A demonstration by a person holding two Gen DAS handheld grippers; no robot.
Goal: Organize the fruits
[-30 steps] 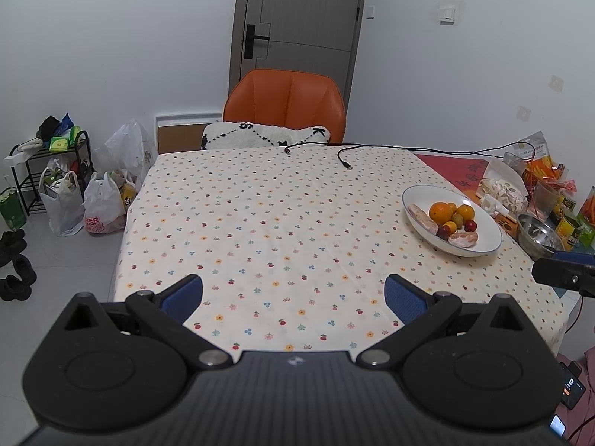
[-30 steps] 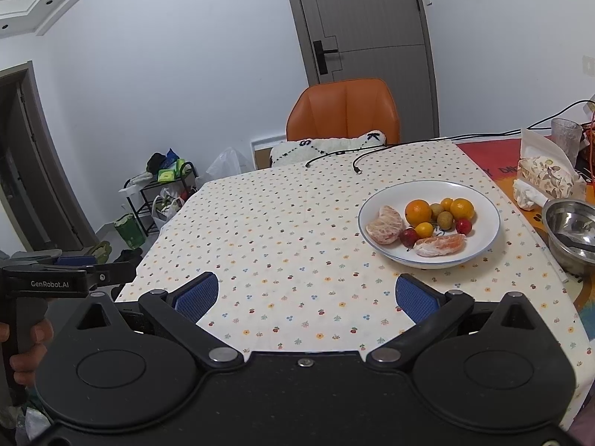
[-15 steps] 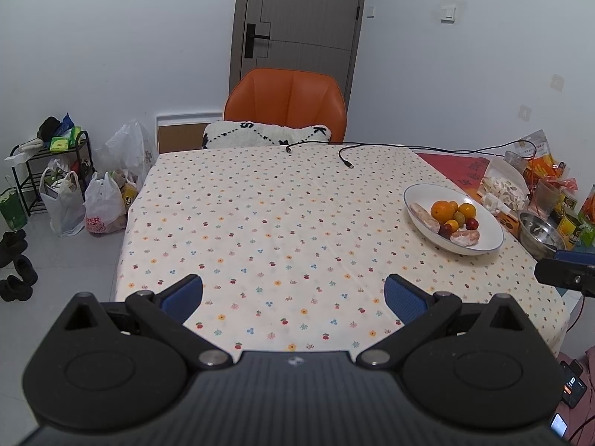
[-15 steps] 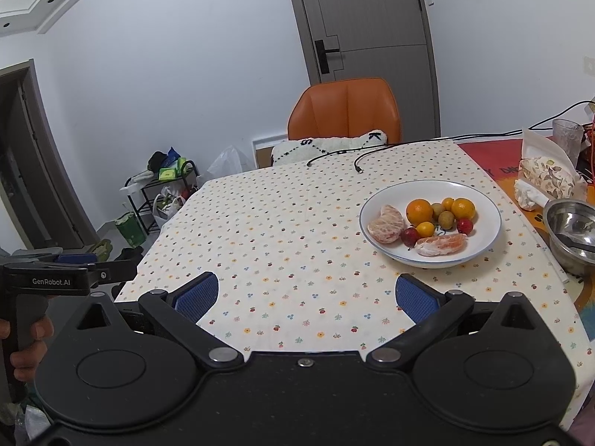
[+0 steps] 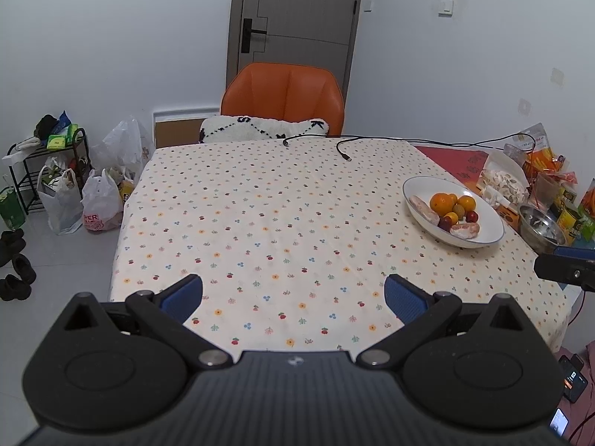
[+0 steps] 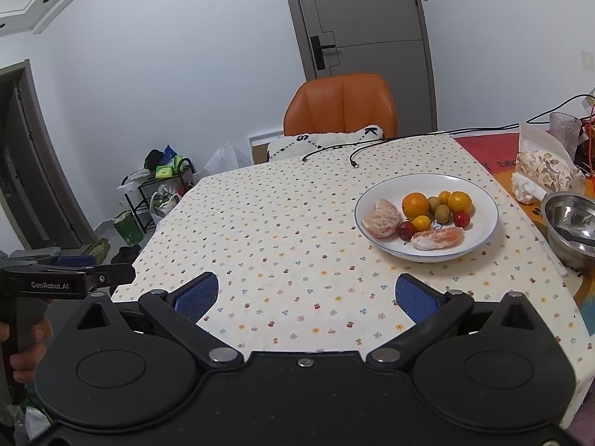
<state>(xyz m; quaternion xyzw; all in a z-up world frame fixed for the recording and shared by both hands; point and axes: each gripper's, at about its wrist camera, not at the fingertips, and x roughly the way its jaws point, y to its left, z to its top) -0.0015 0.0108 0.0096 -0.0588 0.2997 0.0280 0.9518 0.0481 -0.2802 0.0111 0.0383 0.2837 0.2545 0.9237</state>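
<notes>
Fruits (image 6: 433, 215) in white plate (image 6: 483, 230); left gripper (image 6: 80, 273) reads "GenRobot.AI".

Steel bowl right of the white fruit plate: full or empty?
Apparently empty: the steel bowl shows bare shiny metal inside; its right part is cut off. White fruit plate holds the fruit.

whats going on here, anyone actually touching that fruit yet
Not yet. A person holds two grippers over the near edge of the table. The left gripper and right gripper are both open and empty. The fruit sits untouched in the white plate toward the right side: oranges, peeled citrus pieces, small red fruits and green ones. A steel bowl stands beside the plate.
</notes>
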